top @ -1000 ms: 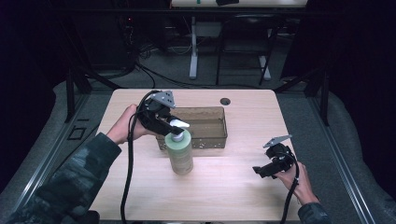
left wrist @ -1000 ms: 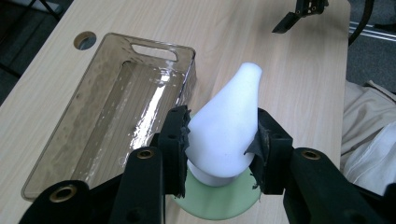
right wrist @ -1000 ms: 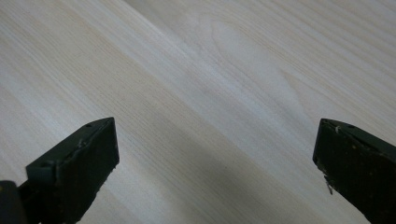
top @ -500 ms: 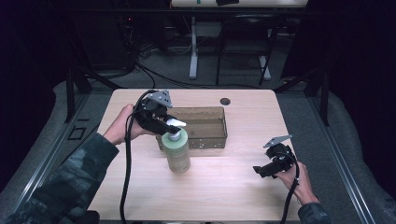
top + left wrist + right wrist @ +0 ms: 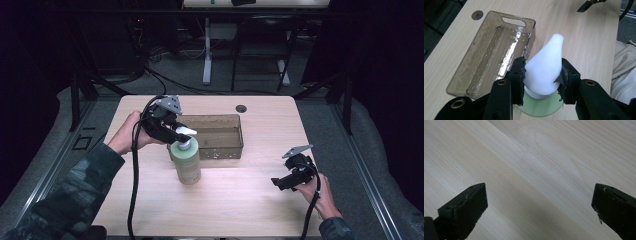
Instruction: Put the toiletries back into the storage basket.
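A pale green bottle [image 5: 186, 161] with a white pump head [image 5: 184, 133] stands upright on the wooden table, just in front of a clear brownish tray [image 5: 235, 146]. My left gripper [image 5: 180, 134] comes in from the left and is shut on the pump head [image 5: 546, 67], one pad pressing on each side; the green shoulder [image 5: 541, 110] shows below the jaws. The tray [image 5: 531, 23] looks empty. My right gripper [image 5: 281, 182] rests low near the table's front right, open, with bare wood between its jaws [image 5: 539, 195].
A round cable hole [image 5: 241, 108] sits in the table behind the tray. Cables trail from both grippers toward the front edge. Dark floor and desk legs lie beyond the far edge. A wide stretch of wood lies between bottle and right gripper.
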{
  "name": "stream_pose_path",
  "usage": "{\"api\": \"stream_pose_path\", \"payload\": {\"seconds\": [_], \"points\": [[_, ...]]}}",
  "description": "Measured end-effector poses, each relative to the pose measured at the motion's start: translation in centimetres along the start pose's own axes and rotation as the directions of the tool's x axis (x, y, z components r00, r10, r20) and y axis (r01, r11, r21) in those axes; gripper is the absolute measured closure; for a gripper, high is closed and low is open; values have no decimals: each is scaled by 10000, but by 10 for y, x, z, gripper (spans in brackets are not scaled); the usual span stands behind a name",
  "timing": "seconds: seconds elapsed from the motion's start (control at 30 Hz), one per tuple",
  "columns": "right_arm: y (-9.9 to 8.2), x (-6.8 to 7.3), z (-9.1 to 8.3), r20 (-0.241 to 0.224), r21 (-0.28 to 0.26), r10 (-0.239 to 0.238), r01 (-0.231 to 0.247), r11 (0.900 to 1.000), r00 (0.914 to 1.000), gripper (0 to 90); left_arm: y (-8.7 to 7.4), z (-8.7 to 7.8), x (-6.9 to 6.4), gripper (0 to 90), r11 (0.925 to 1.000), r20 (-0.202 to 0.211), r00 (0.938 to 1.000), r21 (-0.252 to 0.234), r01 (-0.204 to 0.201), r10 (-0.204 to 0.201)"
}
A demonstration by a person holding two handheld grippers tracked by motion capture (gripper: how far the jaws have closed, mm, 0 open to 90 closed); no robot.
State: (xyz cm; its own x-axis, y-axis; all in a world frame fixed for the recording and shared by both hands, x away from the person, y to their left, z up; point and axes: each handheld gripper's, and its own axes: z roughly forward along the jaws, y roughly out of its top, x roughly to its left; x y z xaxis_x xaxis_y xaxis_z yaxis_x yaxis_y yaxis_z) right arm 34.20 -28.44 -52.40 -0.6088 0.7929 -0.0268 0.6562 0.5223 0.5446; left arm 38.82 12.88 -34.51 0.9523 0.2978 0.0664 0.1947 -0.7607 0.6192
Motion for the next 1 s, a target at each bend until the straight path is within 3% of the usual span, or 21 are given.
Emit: {"api": "stream_pose_path", "payload": {"seconds": [1.0], "points": [[1,-1,-1,57,-65,-37,37,10000,10000,0,10,-25,0,619,9999,-190,9998,-64,-81,80]]}}
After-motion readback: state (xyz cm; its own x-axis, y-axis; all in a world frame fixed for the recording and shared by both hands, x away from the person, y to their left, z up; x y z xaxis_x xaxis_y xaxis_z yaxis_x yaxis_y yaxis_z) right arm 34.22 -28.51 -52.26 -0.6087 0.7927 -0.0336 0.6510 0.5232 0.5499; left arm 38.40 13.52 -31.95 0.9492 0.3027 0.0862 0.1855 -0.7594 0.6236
